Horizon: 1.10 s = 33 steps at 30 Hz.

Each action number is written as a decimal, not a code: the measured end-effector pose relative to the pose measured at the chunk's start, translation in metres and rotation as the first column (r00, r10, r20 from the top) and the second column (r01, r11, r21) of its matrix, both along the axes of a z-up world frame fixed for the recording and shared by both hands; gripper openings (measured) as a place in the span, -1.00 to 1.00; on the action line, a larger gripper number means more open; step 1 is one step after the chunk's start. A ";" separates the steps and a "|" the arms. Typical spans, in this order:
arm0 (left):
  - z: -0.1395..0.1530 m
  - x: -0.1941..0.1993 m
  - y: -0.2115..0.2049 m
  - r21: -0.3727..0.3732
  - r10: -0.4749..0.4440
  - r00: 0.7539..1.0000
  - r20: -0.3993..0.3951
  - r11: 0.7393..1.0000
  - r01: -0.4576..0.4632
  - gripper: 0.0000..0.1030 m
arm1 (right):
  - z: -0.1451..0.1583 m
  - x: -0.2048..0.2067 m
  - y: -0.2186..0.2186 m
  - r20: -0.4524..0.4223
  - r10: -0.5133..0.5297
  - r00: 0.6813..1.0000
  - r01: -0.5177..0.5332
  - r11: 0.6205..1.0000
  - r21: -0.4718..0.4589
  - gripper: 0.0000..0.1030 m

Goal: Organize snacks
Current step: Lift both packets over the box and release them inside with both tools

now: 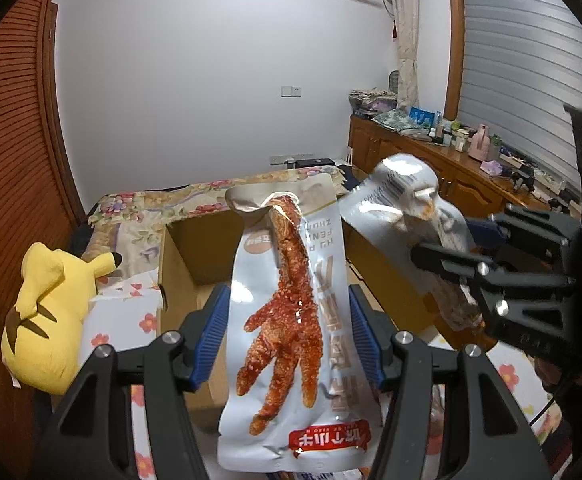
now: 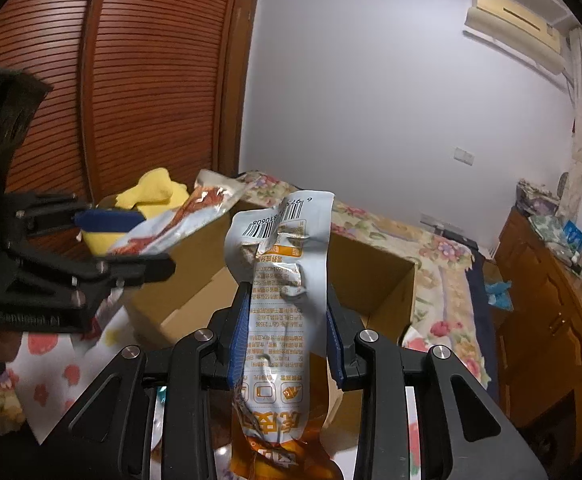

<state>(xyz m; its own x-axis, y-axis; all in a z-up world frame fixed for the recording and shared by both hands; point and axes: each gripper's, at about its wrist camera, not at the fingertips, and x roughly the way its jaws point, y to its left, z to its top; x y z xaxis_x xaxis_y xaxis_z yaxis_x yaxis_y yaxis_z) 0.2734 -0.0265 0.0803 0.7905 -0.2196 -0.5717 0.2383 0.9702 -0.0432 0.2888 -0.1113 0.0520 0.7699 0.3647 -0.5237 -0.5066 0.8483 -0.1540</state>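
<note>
The left tongs [image 1: 289,334] grip a silver snack packet with a picture of a red chicken foot [image 1: 287,328]; the blue pads press on both its long sides. Its long axis runs along the fingers, away from the camera, and the print is upside down, so the brand label is at the near end and the far end points up and toward the box. The right tongs [image 2: 289,332] are closed on a second snack packet [image 2: 281,292], silver with an orange near end. It also lies along the fingers, back side to the camera, with the barcode at the far, bent end. Both packets are held in the air, just in front of and above an open cardboard box [image 1: 179,256], which stands on a bed with a flowered cover [image 2: 443,252]. Left of the box a yellow plush toy [image 1: 45,316] lies on the bed. Farther back, a wooden cabinet [image 1: 423,160] with many small things stands along the wall.
</note>
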 end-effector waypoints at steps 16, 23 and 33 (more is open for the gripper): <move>-0.027 0.065 -0.001 0.023 0.030 0.998 -0.049 0.999 -0.029 0.14 | -0.027 0.085 0.013 -0.048 -0.088 0.995 0.082 0.991 -0.107 -0.37; -0.031 0.073 -0.005 0.026 0.038 0.997 -0.062 0.999 -0.036 0.14 | -0.047 0.083 0.006 -0.092 -0.113 0.989 0.103 0.989 -0.103 -0.37; -0.038 0.084 -0.015 0.059 0.066 0.993 -0.094 0.996 -0.061 0.18 | -0.054 0.076 -0.002 -0.126 -0.091 0.988 0.083 0.994 -0.070 -0.34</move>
<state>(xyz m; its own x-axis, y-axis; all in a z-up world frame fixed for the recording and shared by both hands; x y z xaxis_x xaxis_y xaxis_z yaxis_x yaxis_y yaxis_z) 0.3571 -0.0414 0.0423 0.7431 -0.1364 -0.6551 0.1737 0.9848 -0.0079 0.3652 -0.1136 -0.0018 0.7221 0.2618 -0.6404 -0.4504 0.8805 -0.1479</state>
